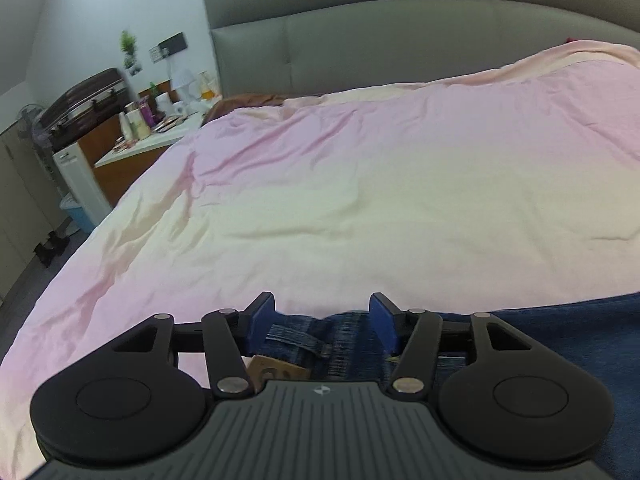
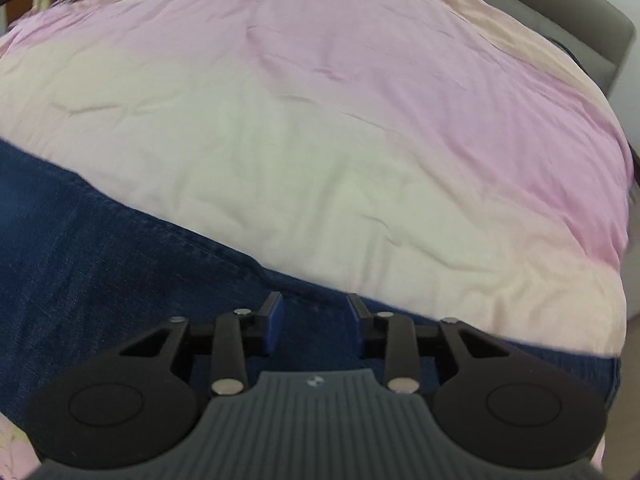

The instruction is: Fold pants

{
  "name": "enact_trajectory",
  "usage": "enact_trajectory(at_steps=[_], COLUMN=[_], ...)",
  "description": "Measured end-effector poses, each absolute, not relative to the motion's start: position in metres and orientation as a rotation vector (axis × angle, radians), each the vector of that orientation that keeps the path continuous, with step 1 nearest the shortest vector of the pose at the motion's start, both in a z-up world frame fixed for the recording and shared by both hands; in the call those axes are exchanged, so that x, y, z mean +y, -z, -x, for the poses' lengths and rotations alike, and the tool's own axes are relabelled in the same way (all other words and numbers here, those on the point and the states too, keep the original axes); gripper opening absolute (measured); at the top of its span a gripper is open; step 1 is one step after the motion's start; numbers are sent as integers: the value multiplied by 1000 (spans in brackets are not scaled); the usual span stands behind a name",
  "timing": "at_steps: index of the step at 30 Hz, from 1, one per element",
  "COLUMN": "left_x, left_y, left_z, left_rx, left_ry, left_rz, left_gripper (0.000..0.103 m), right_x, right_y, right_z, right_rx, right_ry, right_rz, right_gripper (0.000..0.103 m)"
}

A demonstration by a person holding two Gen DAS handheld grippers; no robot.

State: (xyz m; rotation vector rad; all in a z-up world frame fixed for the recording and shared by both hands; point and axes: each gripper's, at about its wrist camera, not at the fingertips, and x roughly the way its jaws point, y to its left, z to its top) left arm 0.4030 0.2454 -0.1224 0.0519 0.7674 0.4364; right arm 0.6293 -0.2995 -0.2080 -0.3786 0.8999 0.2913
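Blue jeans [image 2: 100, 264] spread along the near edge of my bed, waistband and belt loop [image 1: 298, 342] between my released left claw [image 1: 322, 324], my right claw [image 2: 314, 320] spread wide over denim, pink duvet [image 1: 360, 184] beyond, grey headboard [image 1: 360, 40], cluttered side table [image 1: 152, 136] at left.

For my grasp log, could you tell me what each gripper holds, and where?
Nothing is held. The left gripper is open over the jeans' waistband; the right gripper is open over a leg.
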Motion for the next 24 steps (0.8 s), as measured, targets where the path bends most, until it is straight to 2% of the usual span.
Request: enact_trajectory(at_steps=[4, 13, 16, 24], left_x=[189, 17, -40, -125], left_y=[107, 126, 143, 176], left_z=[-403, -429, -439, -467], left_rx=[790, 862, 884, 924], left_ry=[-254, 196, 320, 452], left_rz=[-46, -68, -138, -171], left_gripper=[56, 49, 43, 43], right_x=[-382, -539, -573, -617], right_y=[189, 176, 185, 235], right_z=[-600, -524, -511, -514], right_rx=[933, 828, 810, 819], right_ry=[-121, 153, 199, 238], right_rz=[122, -380, -510, -685], right_gripper=[33, 37, 38, 38])
